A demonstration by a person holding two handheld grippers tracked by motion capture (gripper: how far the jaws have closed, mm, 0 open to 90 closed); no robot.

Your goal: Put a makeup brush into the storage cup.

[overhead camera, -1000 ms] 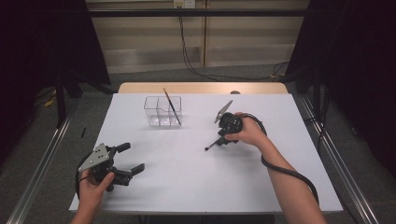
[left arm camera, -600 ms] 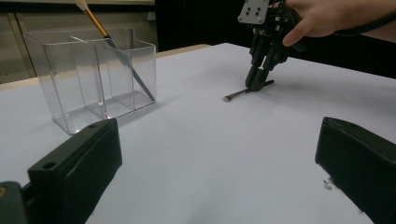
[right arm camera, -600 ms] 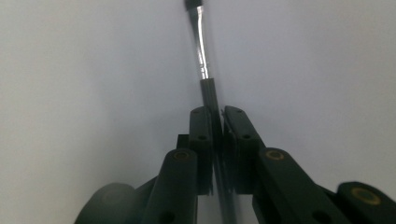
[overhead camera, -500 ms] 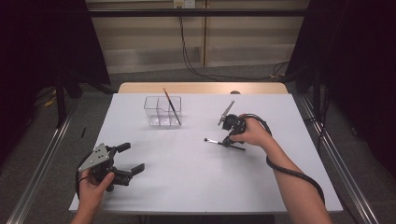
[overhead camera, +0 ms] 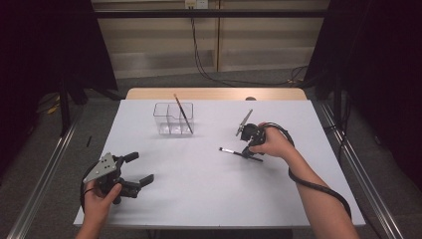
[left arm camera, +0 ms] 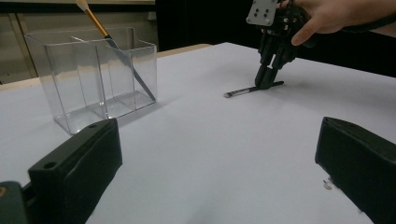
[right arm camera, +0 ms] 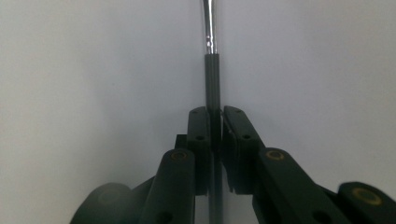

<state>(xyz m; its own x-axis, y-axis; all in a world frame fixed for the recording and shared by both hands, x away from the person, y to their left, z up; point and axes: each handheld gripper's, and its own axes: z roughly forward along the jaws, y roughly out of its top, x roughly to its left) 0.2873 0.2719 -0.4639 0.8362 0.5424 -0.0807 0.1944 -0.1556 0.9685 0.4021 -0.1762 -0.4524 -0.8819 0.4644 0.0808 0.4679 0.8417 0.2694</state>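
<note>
A thin black brush [overhead camera: 229, 151] with a silver ferrule lies flat on the white table, right of centre. My right gripper [overhead camera: 247, 153] points down on it, shut on its dark handle [right arm camera: 212, 79]; the jaws have just closed there. From the left gripper view the brush [left arm camera: 243, 90] rests on the table under the right gripper [left arm camera: 264, 84]. My left gripper [overhead camera: 143, 168] is held at the front left, open and with nothing in it [left arm camera: 219, 154]. A clear plastic organizer [overhead camera: 164, 105] stands at the back centre, with a second brush [overhead camera: 183, 113] leaning in its right compartment.
The white table [overhead camera: 199, 199] has bare surface between the two grippers. A black cable [overhead camera: 318, 186] trails from the right gripper along the forearm. Metal rails [overhead camera: 40, 199] run along both sides of the table, and dark curtains hang beyond them.
The right gripper has dropped onto the brush and shut on its handle; the brush has turned to lie flatter and more leftward. The left gripper has stayed put.
</note>
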